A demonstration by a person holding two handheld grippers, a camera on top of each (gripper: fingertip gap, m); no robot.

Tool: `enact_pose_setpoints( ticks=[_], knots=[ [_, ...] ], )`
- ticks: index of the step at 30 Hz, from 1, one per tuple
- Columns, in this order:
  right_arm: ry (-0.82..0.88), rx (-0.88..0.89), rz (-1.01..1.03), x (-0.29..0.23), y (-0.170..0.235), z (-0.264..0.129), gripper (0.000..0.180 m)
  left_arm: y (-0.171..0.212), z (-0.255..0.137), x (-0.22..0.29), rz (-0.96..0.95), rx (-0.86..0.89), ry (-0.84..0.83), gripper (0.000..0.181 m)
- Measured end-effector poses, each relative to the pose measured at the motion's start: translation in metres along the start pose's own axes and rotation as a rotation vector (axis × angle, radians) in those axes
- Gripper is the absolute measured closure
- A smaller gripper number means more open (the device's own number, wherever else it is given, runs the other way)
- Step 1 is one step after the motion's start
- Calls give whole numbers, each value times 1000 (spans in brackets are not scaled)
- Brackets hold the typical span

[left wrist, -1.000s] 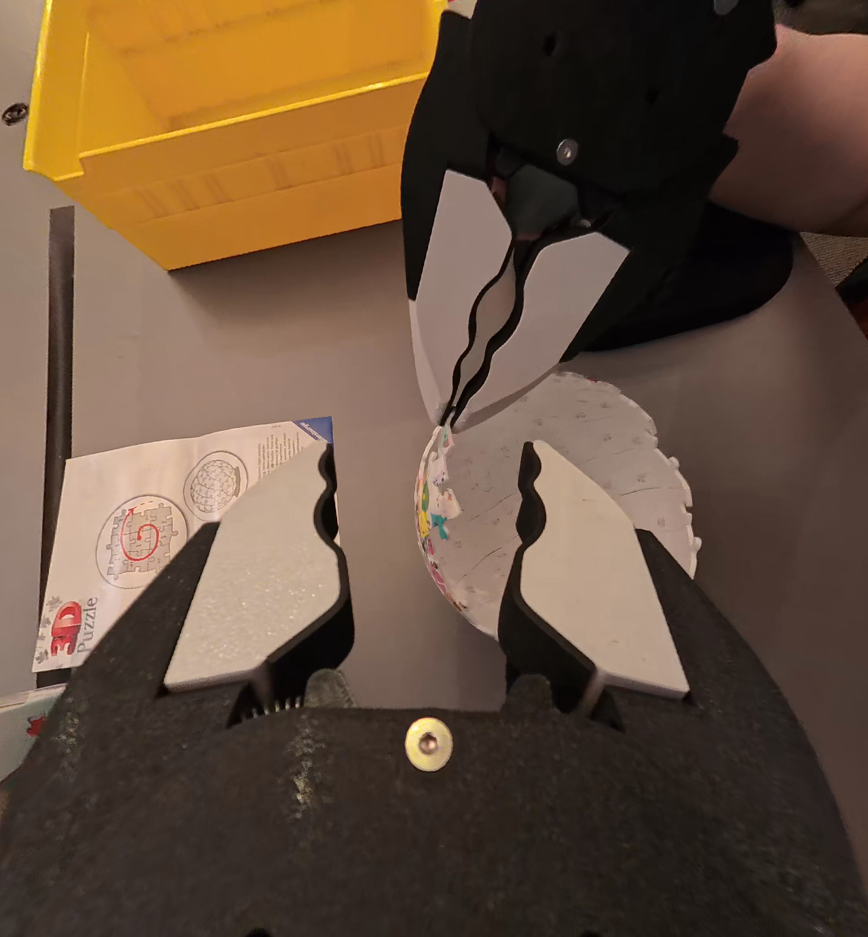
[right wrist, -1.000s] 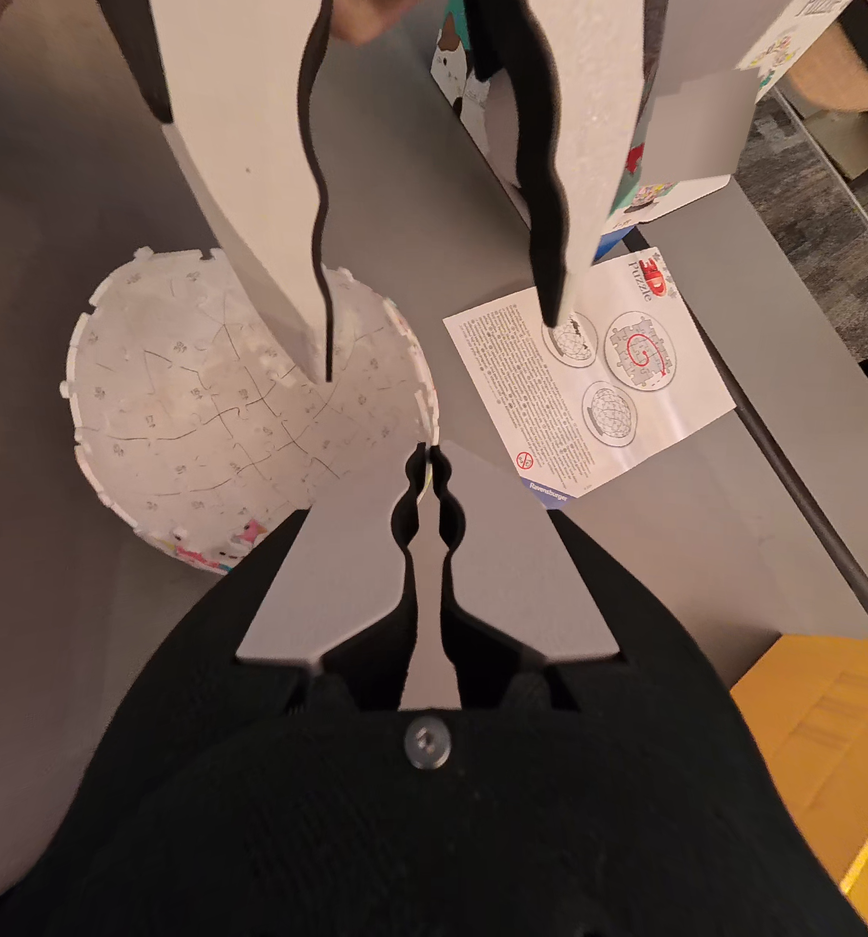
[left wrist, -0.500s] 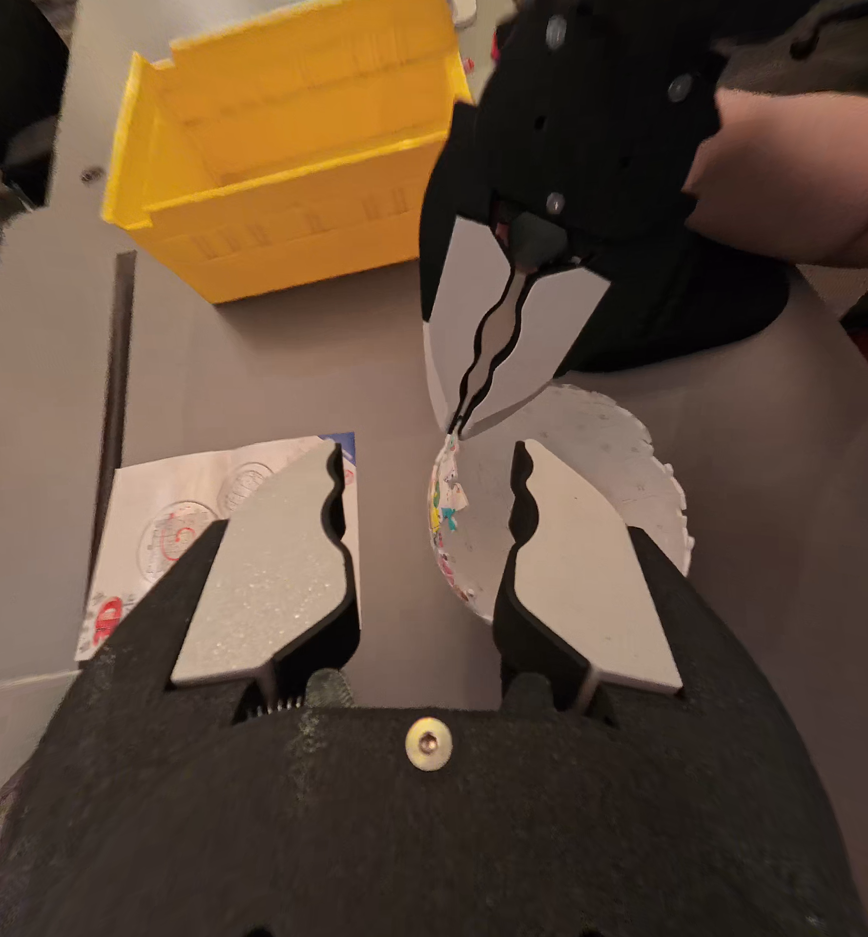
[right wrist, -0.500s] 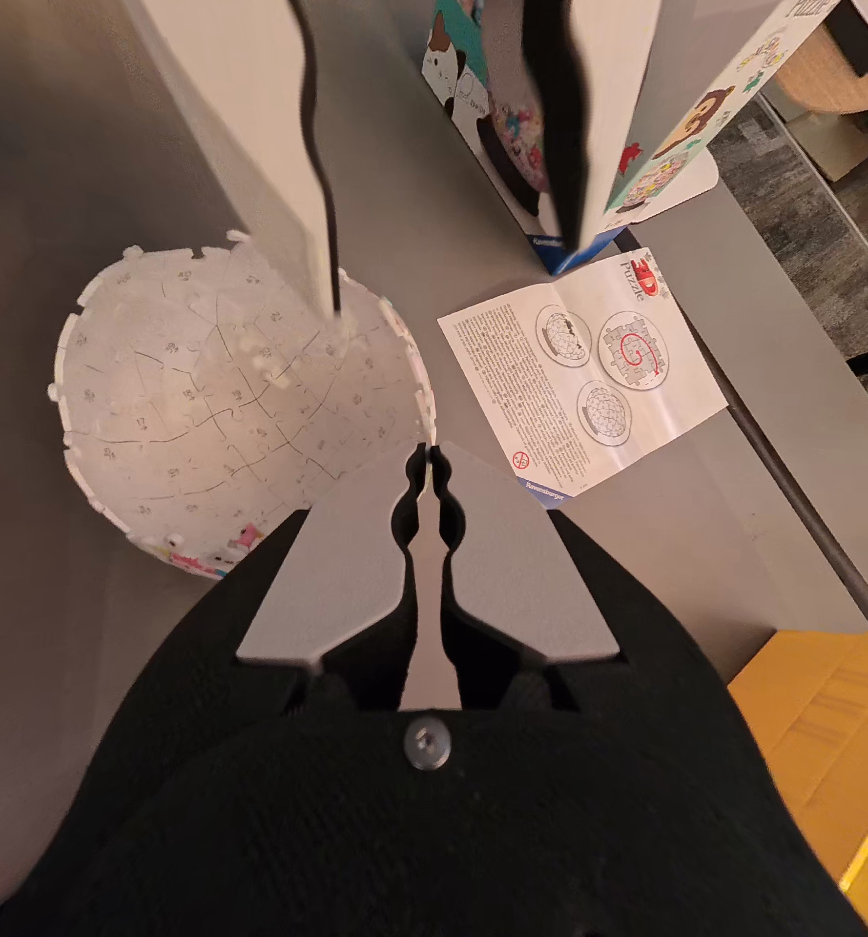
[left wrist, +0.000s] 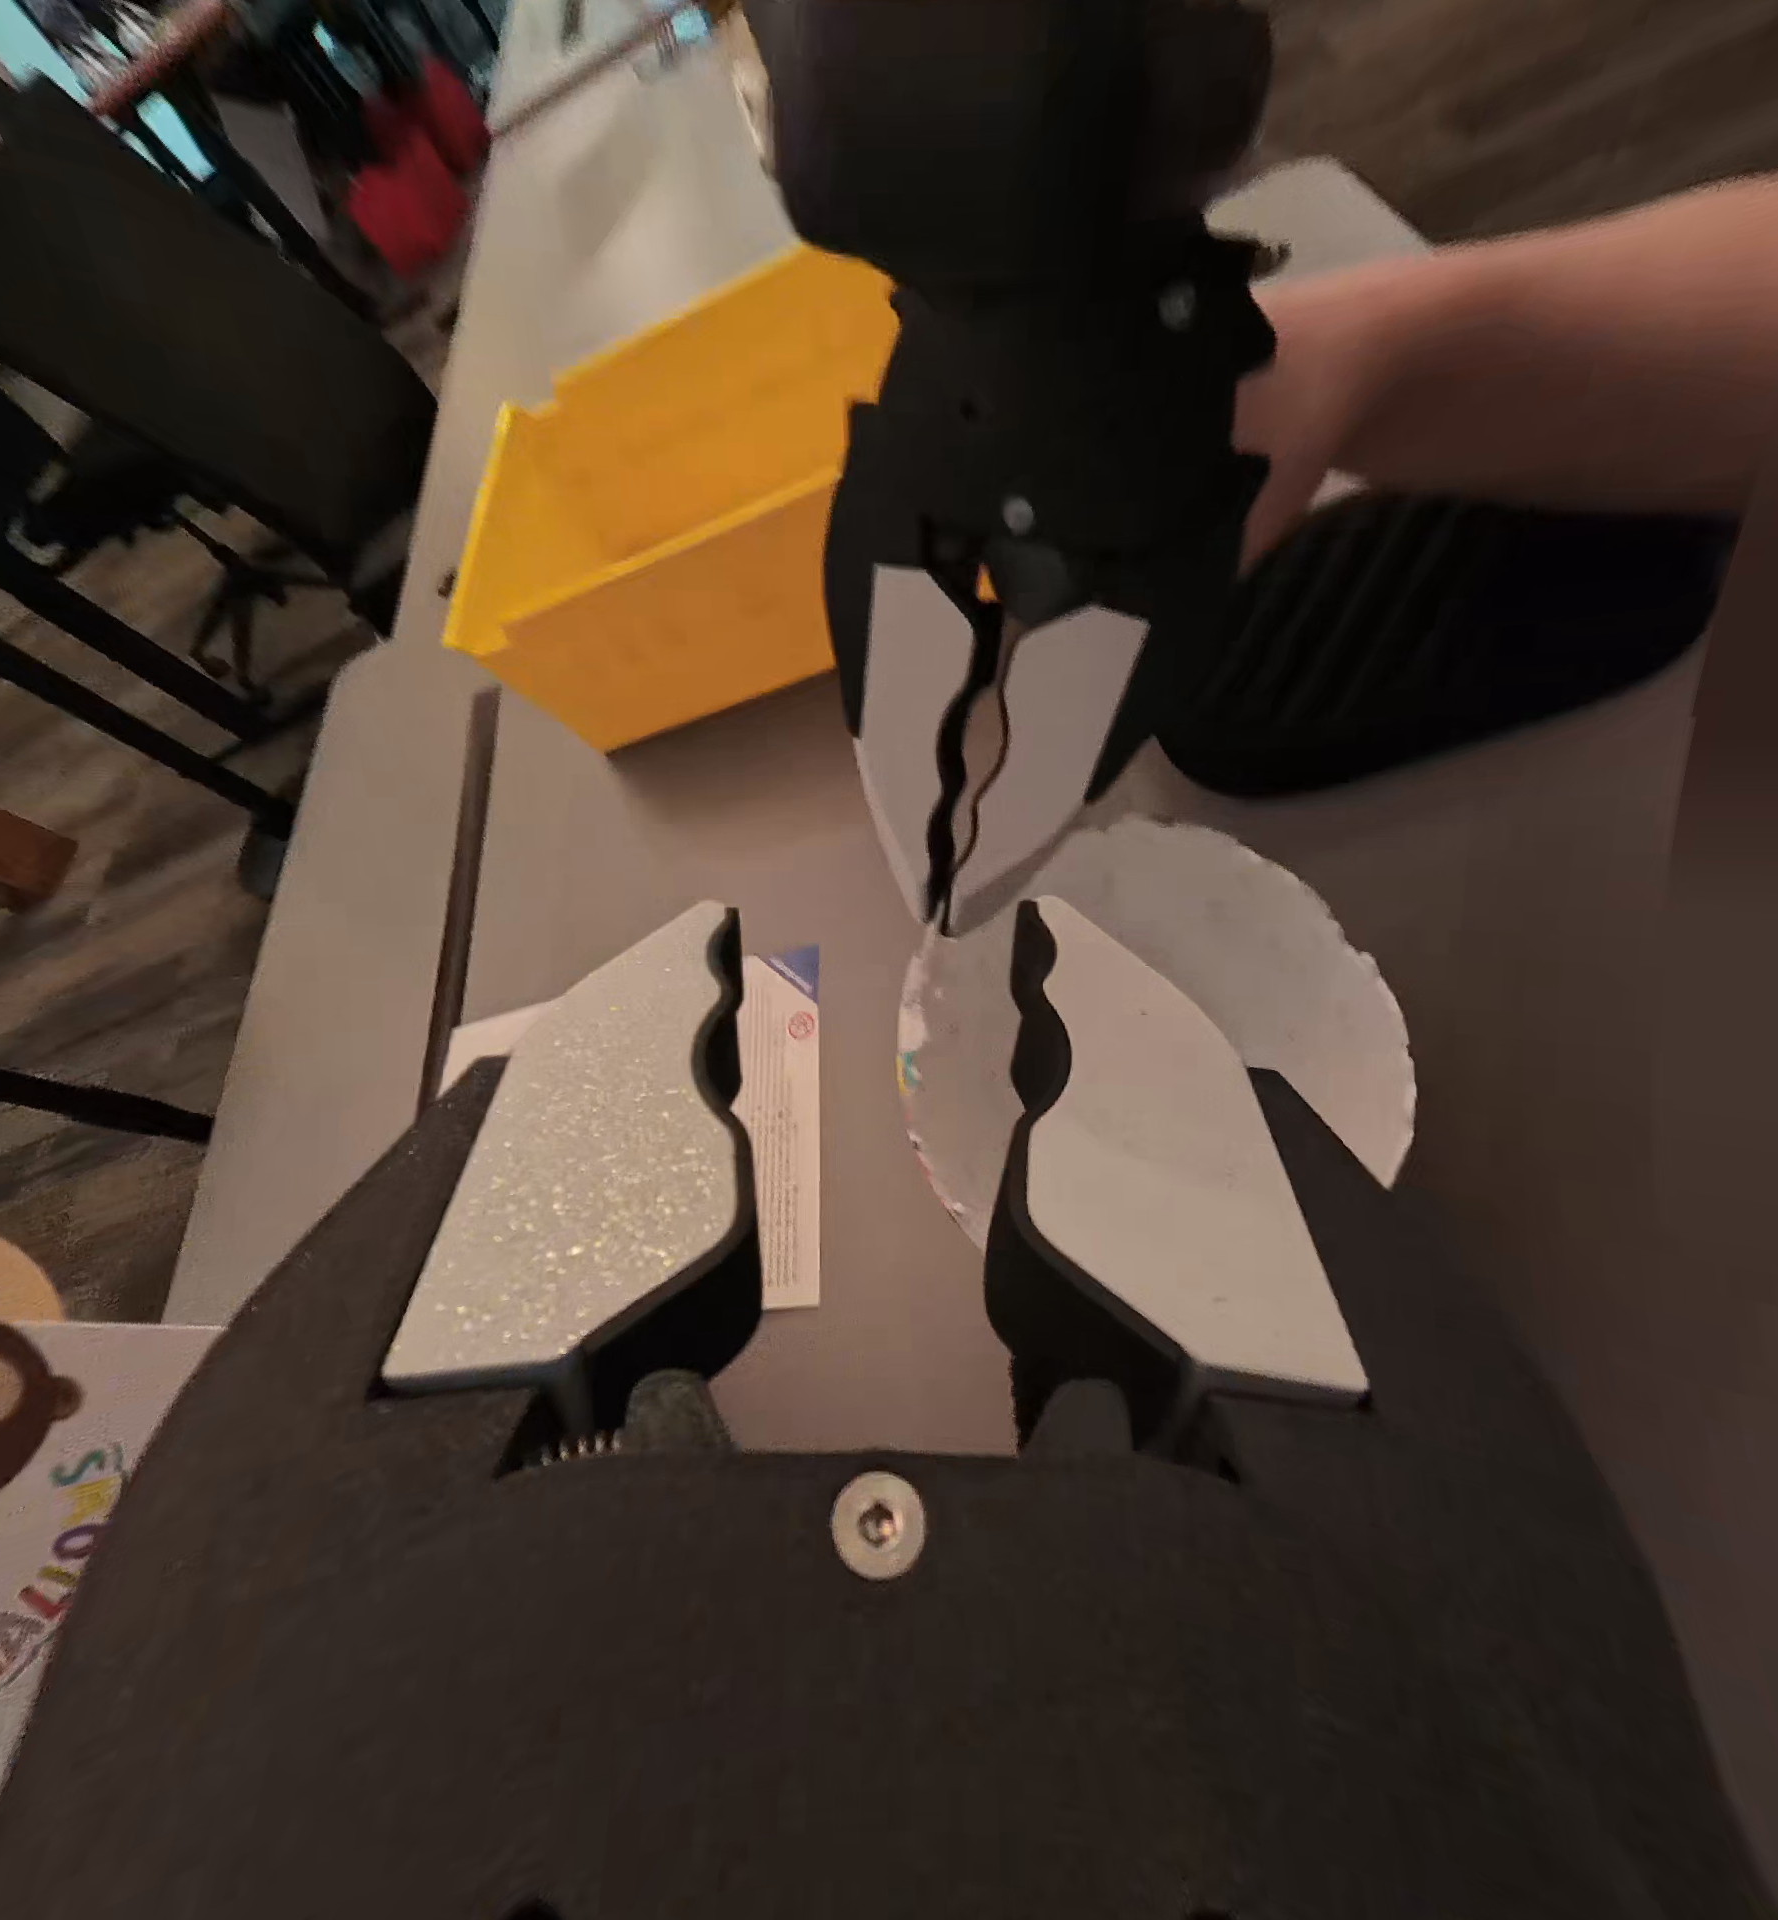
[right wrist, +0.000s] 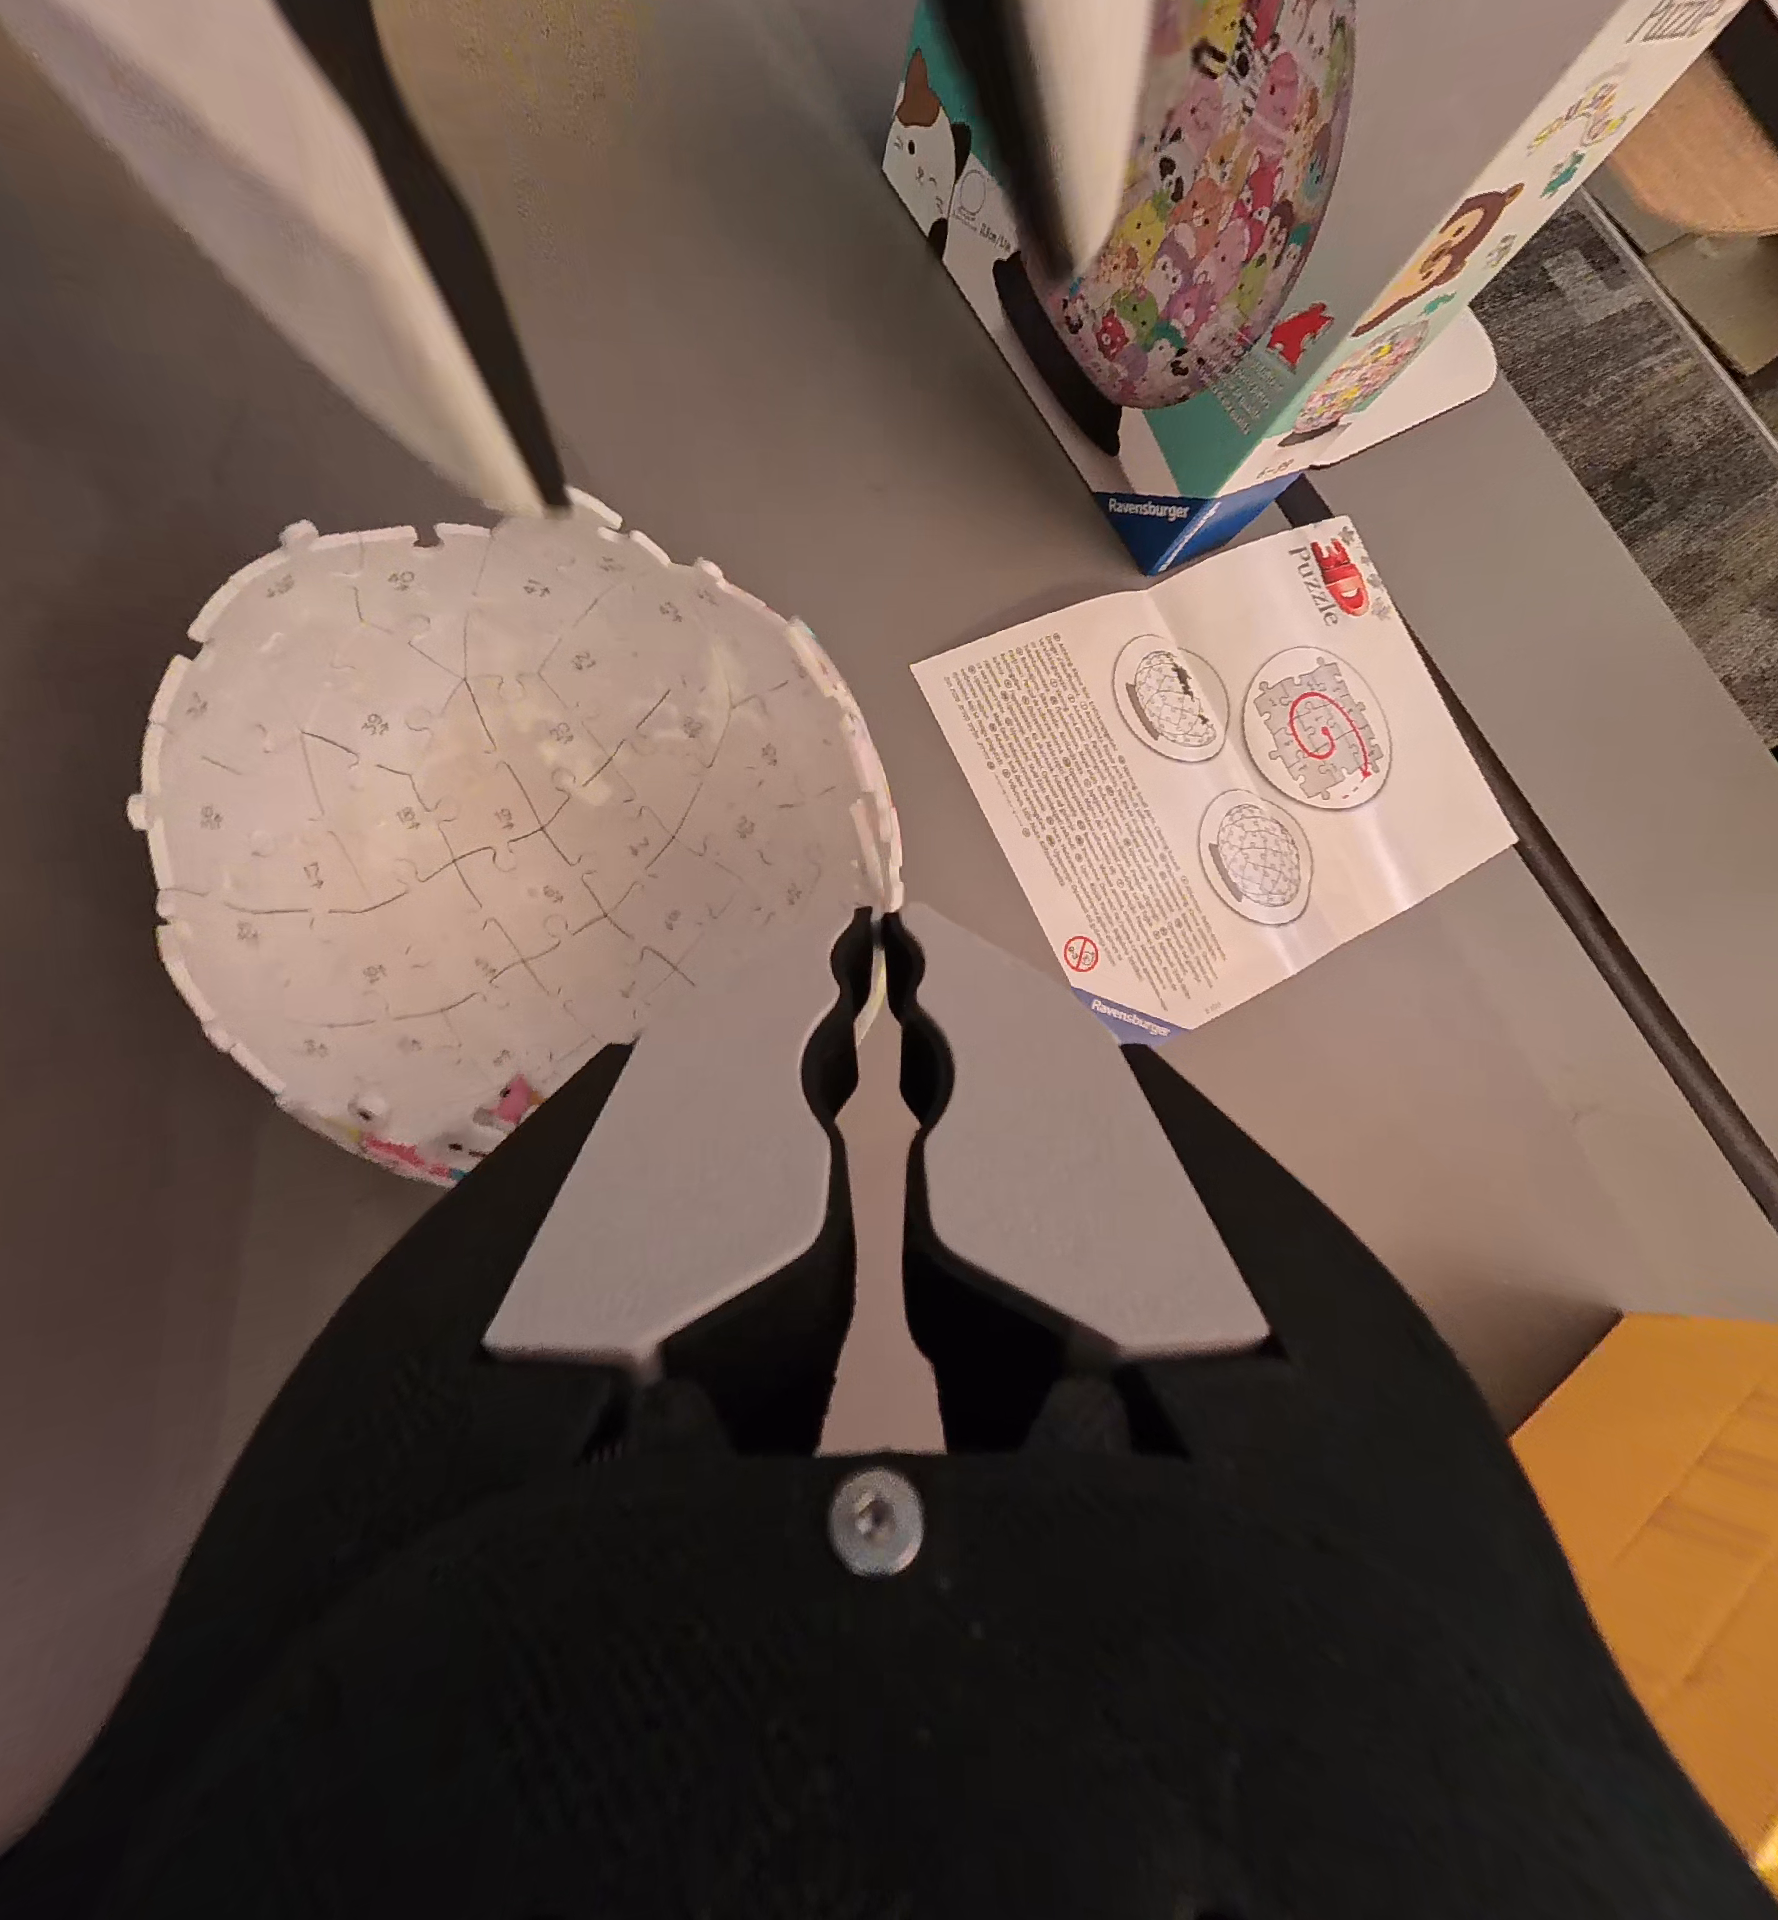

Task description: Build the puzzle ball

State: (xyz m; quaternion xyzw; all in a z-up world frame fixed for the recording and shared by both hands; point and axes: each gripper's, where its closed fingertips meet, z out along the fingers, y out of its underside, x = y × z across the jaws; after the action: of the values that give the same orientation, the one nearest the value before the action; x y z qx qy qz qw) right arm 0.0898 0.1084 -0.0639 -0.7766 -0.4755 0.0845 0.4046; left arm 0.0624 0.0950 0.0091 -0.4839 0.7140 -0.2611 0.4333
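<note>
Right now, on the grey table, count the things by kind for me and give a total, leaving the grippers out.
White half-built puzzle ball shell: 1
Folded white paper instruction leaflet: 1
Colourful cardboard puzzle box: 1
Yellow plastic bin: 1
Black ribbed round piece: 1
Total: 5
</note>
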Motion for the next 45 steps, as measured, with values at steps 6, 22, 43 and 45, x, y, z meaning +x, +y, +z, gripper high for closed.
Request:
enact_pose_setpoints(
  ticks=[6,22,43,45],
  knots=[
    [-1,-12,-7,-1,2,2,176,15,17,8,61,-178,62,131],
    [15,-4,-2,2,1,1,176,52,49,17,97,-483,164,144],
    [35,1,-20,2,1,1,176,59,58,10,150,-479,39,174],
    [33,2,-15,2,1,1,176,59,58,9,148,-480,42,175]
  ],
)
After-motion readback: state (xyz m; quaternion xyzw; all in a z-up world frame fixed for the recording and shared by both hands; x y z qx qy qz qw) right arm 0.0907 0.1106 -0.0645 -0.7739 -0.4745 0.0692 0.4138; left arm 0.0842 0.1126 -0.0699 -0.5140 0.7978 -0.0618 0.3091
